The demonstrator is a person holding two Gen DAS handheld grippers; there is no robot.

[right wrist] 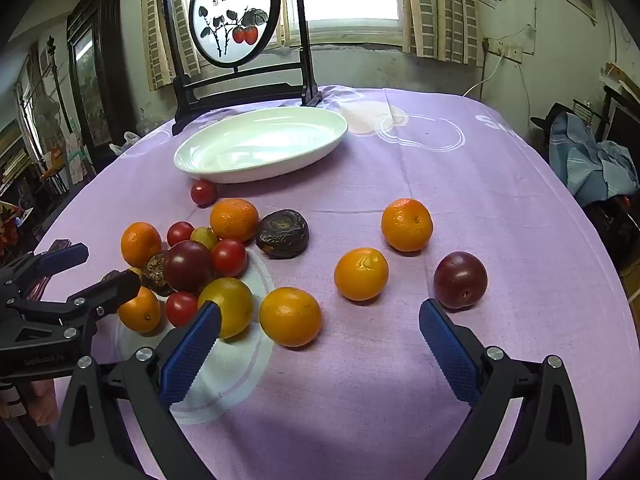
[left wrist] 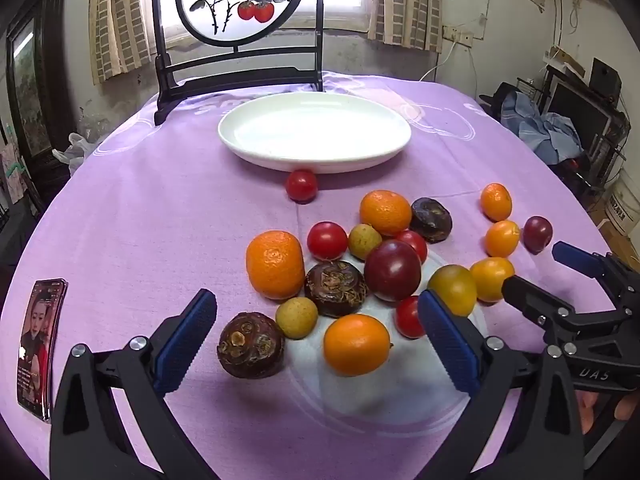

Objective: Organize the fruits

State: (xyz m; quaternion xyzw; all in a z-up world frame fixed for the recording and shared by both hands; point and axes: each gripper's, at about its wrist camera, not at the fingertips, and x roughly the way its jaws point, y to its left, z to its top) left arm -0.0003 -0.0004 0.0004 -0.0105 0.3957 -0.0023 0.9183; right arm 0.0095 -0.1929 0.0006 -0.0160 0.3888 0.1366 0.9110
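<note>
White oval plate (left wrist: 240, 148): empty. Fruits (left wrist: 392, 270): all loose on purple tablecloth (left wrist: 160, 220), none sorted. Left gripper (left wrist: 316, 336), right gripper (right wrist: 320, 340): both spread, holding nothing.

Both wrist cams sit low and near, facing fwd over the table. Shared: white plate (left wrist: 316, 160) (right wrist: 224, 174), fruit pile; left cam sits further left.

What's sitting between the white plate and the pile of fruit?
A single cherry tomato, right against the white plate's near rim, with bare purple cloth between it and the pile. Both wrist views show it.
</note>
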